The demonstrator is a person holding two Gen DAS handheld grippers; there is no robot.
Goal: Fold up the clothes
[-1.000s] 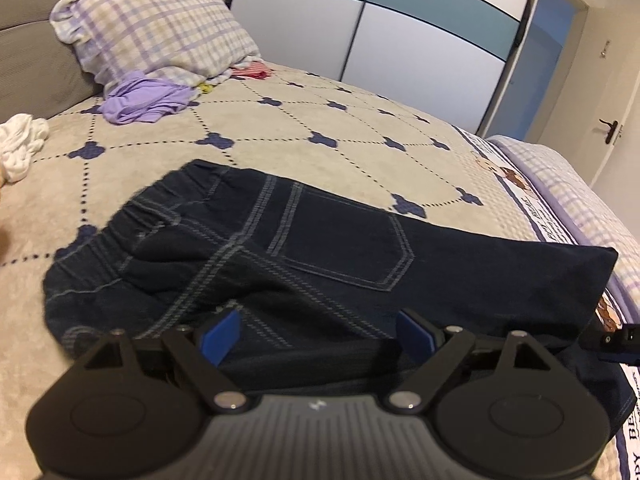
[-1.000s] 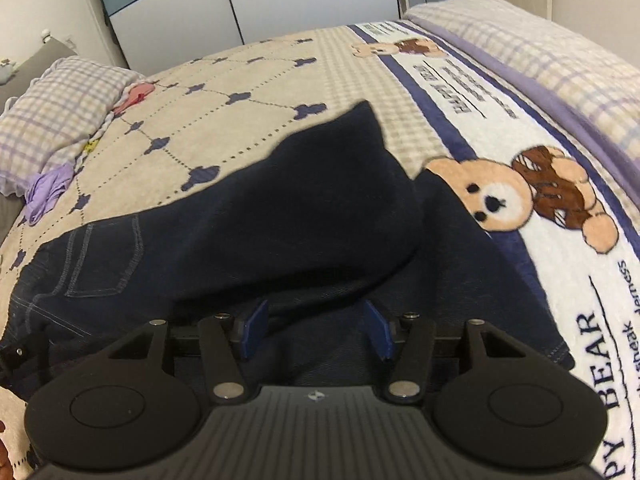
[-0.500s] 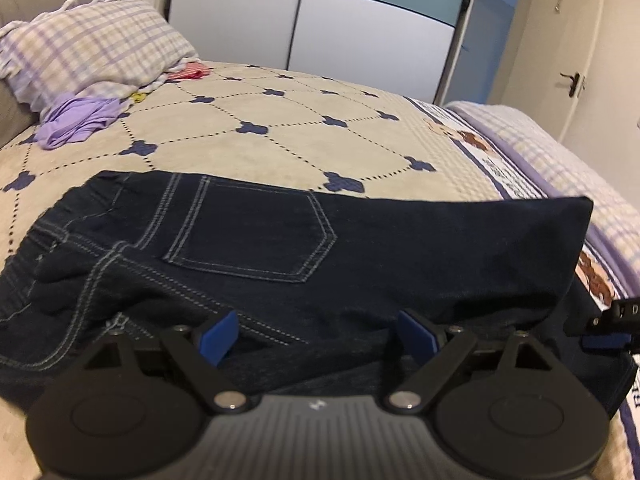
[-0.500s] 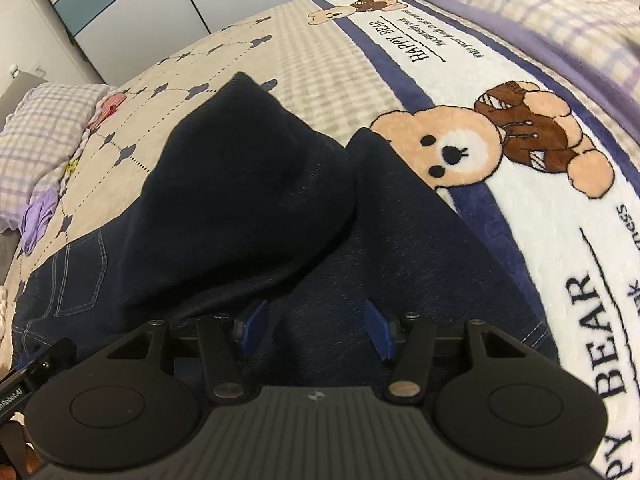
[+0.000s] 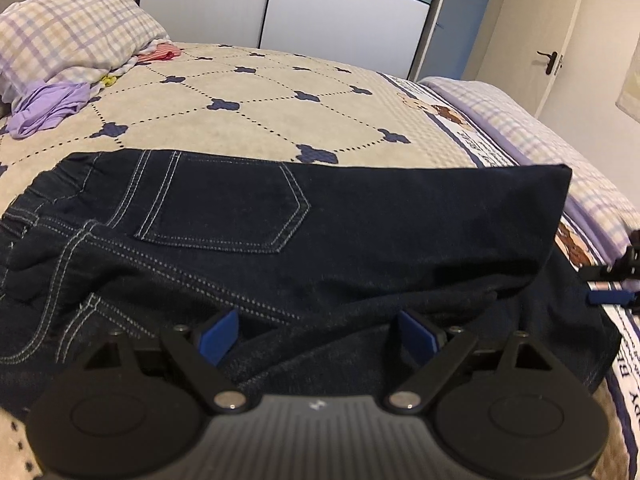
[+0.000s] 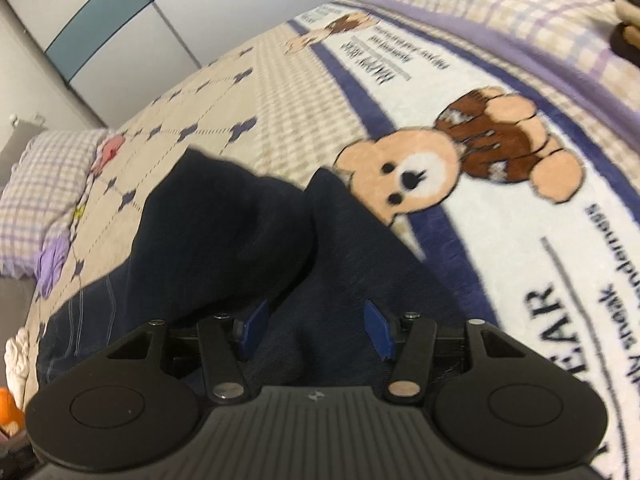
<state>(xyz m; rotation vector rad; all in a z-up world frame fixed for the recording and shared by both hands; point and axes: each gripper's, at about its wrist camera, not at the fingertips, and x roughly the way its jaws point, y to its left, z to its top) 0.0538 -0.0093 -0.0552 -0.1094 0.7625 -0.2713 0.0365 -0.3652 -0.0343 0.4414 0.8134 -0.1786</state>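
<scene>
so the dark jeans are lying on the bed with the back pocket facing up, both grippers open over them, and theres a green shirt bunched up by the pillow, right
One detail is off: the bunched-up shirt by the pillow is purple, not green, as the left wrist view shows. The rest holds: the jeans lie on the bed with the back pocket up, and the left gripper and right gripper are open over them.

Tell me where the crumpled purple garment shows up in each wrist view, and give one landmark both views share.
Left wrist view: the crumpled purple garment lies at the far left, upper part, just below the purple checked pillow.
Right wrist view: it is a small purple bundle at the left edge, about mid-height, under the same pillow.
Shared landmark: the dark blue denim jeans.
</scene>
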